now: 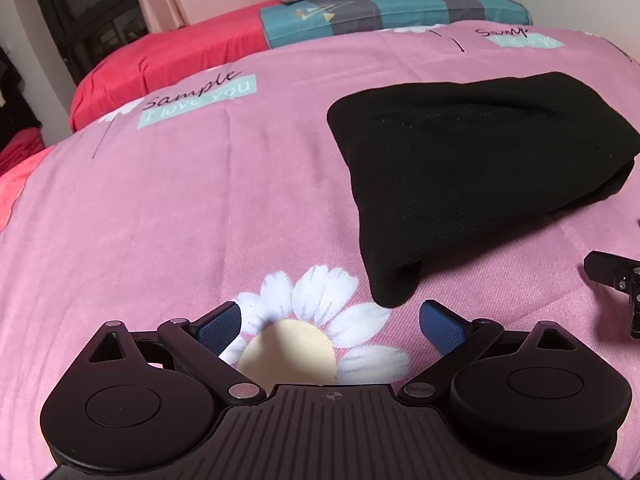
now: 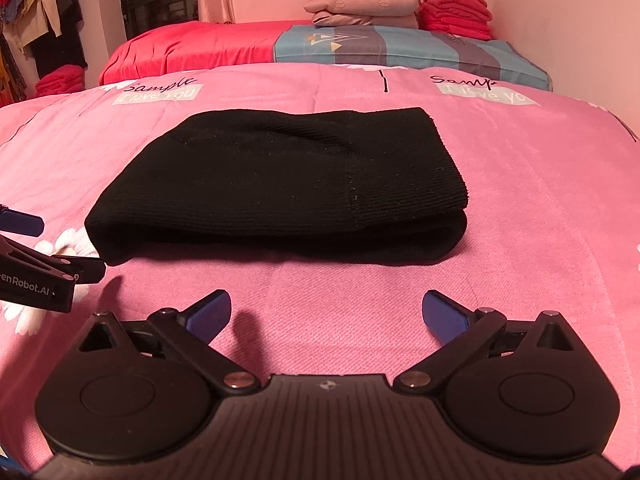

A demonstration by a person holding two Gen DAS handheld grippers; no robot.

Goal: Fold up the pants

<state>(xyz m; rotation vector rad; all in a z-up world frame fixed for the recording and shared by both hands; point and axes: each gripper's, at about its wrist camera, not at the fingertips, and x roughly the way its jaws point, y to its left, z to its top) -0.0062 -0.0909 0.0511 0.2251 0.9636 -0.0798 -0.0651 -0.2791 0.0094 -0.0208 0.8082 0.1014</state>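
Folded pants [image 2: 276,184] lay crosswise just ahead of the right claw [image 2: 326,314]; left claw [image 1: 330,326] nearest one corner; both spread, empty.

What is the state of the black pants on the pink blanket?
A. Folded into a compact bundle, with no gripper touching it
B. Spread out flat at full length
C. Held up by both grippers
A: the black pants lie folded in layers on the pink blanket, and both the left gripper and the right gripper are open and apart from it.
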